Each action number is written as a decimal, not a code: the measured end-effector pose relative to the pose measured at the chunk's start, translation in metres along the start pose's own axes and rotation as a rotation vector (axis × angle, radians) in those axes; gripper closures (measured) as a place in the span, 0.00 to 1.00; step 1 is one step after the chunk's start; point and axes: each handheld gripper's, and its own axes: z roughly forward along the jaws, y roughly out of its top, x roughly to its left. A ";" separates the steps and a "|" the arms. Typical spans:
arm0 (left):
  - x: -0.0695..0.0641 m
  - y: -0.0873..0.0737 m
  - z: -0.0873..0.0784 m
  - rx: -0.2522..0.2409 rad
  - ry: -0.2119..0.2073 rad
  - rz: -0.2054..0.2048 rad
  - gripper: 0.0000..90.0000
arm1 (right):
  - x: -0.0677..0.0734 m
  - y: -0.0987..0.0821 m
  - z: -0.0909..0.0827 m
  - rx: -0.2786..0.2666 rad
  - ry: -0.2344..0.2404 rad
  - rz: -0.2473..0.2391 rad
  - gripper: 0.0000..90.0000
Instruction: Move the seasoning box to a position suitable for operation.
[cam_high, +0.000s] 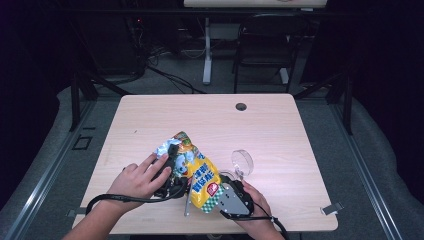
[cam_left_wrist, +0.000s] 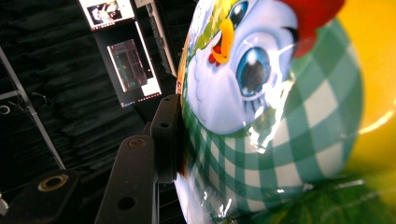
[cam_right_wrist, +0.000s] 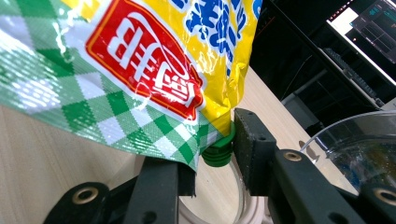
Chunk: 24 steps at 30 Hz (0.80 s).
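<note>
Nearest the camera in the right gripper view, two black jaws rise from the bottom of the frame and close on a green cap (cam_right_wrist: 217, 151) at the lower corner of a pouch (cam_right_wrist: 140, 70). One jaw presses the cap from the right; the other sits under the pouch's checked corner at lower centre. The cap looks screwed on, so the pouch seems unopened.

In the high view, the pouch (cam_high: 200, 175) sits at lower centre of the frame, yellow with a green check bottom and a cartoon chicken, held tilted between both hands above the worktop (cam_high: 280, 130). The left hand (cam_high: 137, 180) holds the left gripper (cam_high: 172, 172) against the pouch's upper part; in the left gripper view one jaw lies flat on the pouch (cam_left_wrist: 280, 116) at centre, while the other jaw is hidden behind it, so the gripper looks clamped on the pouch. The right hand (cam_high: 255, 202) holds the right gripper (cam_high: 232, 197) at the pouch's lower corner, clamped on the cap.

A clear round dish (cam_high: 242, 161) stands on edge just to the right of the pouch, and a second clear piece (cam_right_wrist: 355, 149) shows at lower right in the right gripper view. Nothing can be seen inside either.

By the look of it, the work is at an early stage: the pouch is lifted and steadied, the cap is gripped. Unscrewing the cap and pouring into the dish appear to remain.
</note>
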 end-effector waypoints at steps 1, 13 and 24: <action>0.000 0.000 0.000 0.000 0.001 0.003 0.67 | 0.000 0.000 0.000 0.000 0.000 0.001 0.78; 0.004 0.002 -0.002 -0.004 0.002 0.012 0.68 | -0.002 -0.001 0.001 0.003 0.004 0.028 0.78; 0.003 0.003 -0.003 0.000 0.014 0.025 0.70 | -0.001 -0.001 0.002 0.006 0.004 0.028 0.79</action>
